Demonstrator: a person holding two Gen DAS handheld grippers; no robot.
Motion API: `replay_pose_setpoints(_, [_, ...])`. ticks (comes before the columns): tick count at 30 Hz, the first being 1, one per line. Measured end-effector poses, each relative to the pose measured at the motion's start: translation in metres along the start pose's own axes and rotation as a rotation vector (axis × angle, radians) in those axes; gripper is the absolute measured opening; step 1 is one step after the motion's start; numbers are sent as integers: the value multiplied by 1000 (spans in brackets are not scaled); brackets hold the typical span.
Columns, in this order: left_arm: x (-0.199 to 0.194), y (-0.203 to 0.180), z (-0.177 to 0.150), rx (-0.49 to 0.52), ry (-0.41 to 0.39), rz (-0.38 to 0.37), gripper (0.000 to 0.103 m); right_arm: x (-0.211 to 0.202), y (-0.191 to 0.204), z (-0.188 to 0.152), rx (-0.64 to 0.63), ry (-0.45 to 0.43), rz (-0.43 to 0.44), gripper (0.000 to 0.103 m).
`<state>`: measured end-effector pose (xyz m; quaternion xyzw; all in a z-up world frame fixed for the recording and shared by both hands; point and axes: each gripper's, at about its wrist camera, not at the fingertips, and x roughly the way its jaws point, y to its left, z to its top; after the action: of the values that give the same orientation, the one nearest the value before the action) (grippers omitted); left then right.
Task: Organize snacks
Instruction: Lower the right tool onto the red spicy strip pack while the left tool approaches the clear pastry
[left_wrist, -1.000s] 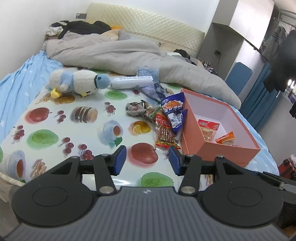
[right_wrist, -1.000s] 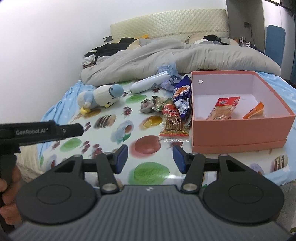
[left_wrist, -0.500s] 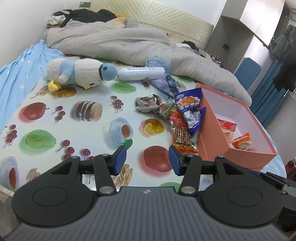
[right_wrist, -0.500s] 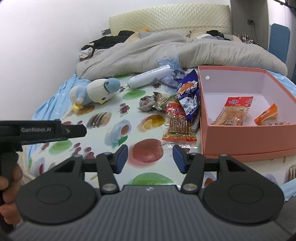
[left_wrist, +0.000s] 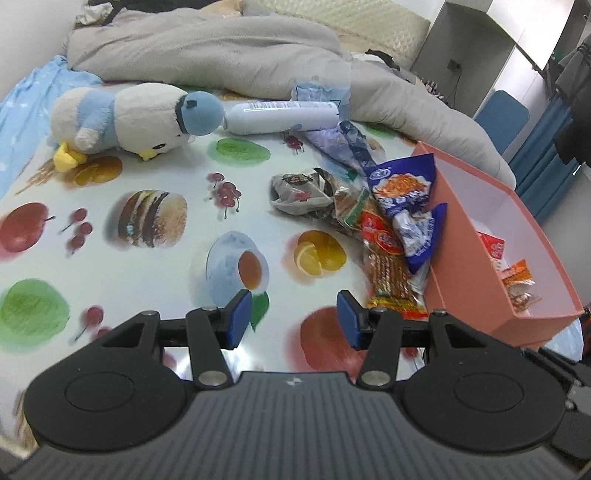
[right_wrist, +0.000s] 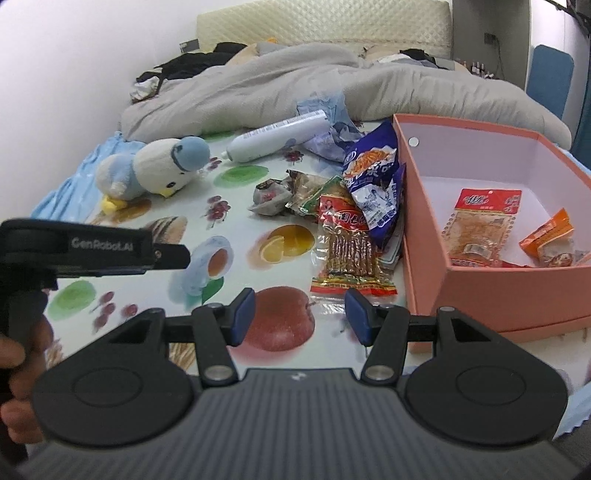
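Observation:
Snack packets lie in a heap on the fruit-print cloth beside a pink box (right_wrist: 480, 284) (left_wrist: 476, 236). The heap holds a red packet of brown sticks (right_wrist: 349, 251) (left_wrist: 388, 269), a blue bag (right_wrist: 373, 173) (left_wrist: 402, 192) and a crumpled brown wrapper (right_wrist: 273, 192) (left_wrist: 299, 188). Inside the box lie a red-topped packet (right_wrist: 480, 225) and an orange packet (right_wrist: 550, 236). My right gripper (right_wrist: 300, 314) hovers open just short of the stick packet, nothing between its fingers. My left gripper (left_wrist: 293, 319) is open and empty too, left of the heap.
A plush penguin (left_wrist: 136, 118) (right_wrist: 155, 166) and a white tube (left_wrist: 280, 116) (right_wrist: 277, 136) lie further back. Behind them a grey duvet (left_wrist: 229, 48) is bunched up. The left handle, held by a hand (right_wrist: 16, 373), shows at the left of the right wrist view.
Both grippers have moved forward and down toward the snack heap, which now looks larger and nearer. Both still stand open with nothing in them.

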<state>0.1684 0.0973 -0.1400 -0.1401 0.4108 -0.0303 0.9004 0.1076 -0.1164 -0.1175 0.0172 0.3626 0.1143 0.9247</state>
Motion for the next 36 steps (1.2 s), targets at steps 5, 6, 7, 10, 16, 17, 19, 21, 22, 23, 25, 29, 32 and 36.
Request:
replay_pose_setpoints(5, [31,10,24,-2,12,-23,58,32,5,5,17,11,-43,56])
replay_pose_setpoints(6, [39,12,29,-2,16,-23,59,38,5,6,24,11,-52,56])
replay_pose_setpoints(7, [45,14,34,-7,19,-22,61,44,5,7,27,11,-67,56])
replay_pose_setpoints(10, [68,20,51,-25,25,-30,68,65,2,9,33,18,-111,67])
replay_pose_setpoints(16, [107,30,80,-68,29,-50,77,98,-6,15,55,61,-119,82])
replay_pose_setpoints(17, [113,31,85,-72,27,-55,77,103,-6,15,48,64,-131,82])
replay_pose_setpoints(19, [126,31,93,-74,22,-63,78,112,-6,17,42,66,-153,82])
replay_pose_setpoints(21, [140,29,100,-72,20,-74,78,119,-5,19,34,62,-169,82])
replay_pose_setpoints(22, [145,28,103,-72,21,-81,78,121,-4,20,19,52,-184,82])
replay_pose_setpoints(23, [151,27,106,-73,21,-91,78,124,-2,21,0,45,-202,82])
replay_pose_setpoints(25, [161,25,111,-83,28,-111,78,129,2,22,-31,36,-234,82])
replay_pose_setpoints(29, [174,22,121,-120,29,-111,78,134,12,15,-157,11,-297,82])
replay_pose_setpoints(32, [187,19,124,-123,46,-116,78,138,10,13,-132,37,-271,82])
replay_pose_setpoints(36, [200,15,123,-89,54,-108,77,141,10,10,-133,24,-314,82])
